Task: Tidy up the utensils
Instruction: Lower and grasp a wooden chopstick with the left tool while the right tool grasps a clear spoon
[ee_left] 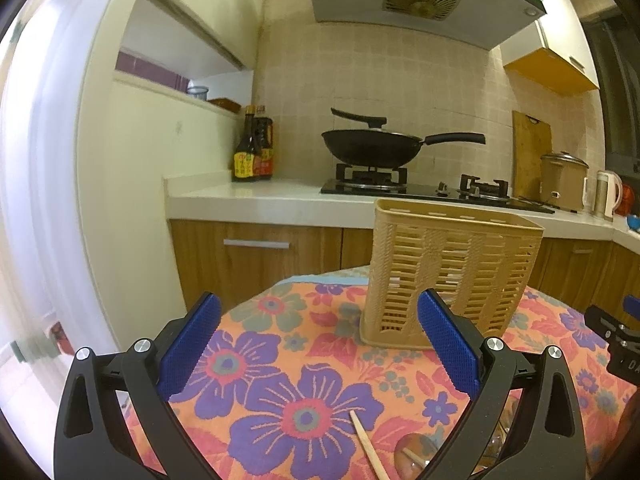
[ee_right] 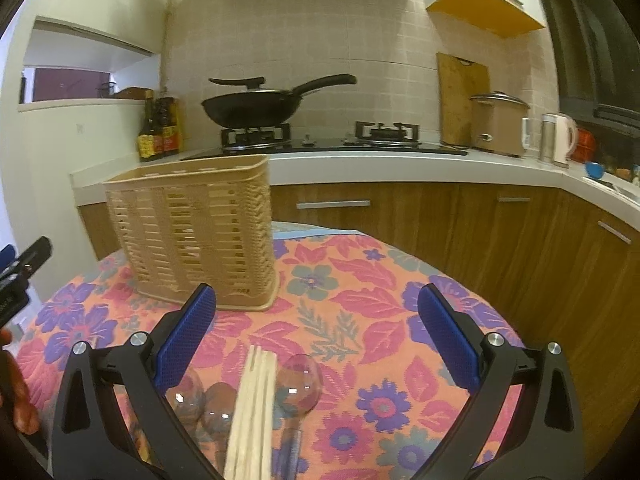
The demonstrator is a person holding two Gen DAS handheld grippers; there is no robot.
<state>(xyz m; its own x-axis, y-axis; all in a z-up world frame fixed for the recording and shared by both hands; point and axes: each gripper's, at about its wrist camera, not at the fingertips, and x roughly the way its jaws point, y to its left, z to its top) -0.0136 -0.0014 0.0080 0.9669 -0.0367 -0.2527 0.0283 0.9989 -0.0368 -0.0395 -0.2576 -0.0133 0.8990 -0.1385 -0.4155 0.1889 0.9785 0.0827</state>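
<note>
While the clear spoons point(ee_right: 298, 380) and chopsticks point(ee_right: 252, 408) are lying loose on the surface point(ee_right: 360, 300) just in front of the basket point(ee_right: 192, 232), slippery round plastic is risking a slide out of any pinch, and the light basket is likely tipping if bumped. Right hand-held gripper point(ee_right: 316, 320) is hovering over the utensils, spread and carrying nothing; left hand-held gripper point(ee_left: 320, 328) is hovering beside the basket, also spread.

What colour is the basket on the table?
The basket is light tan, a beige plastic weave; the right wrist view shows it best.
</note>
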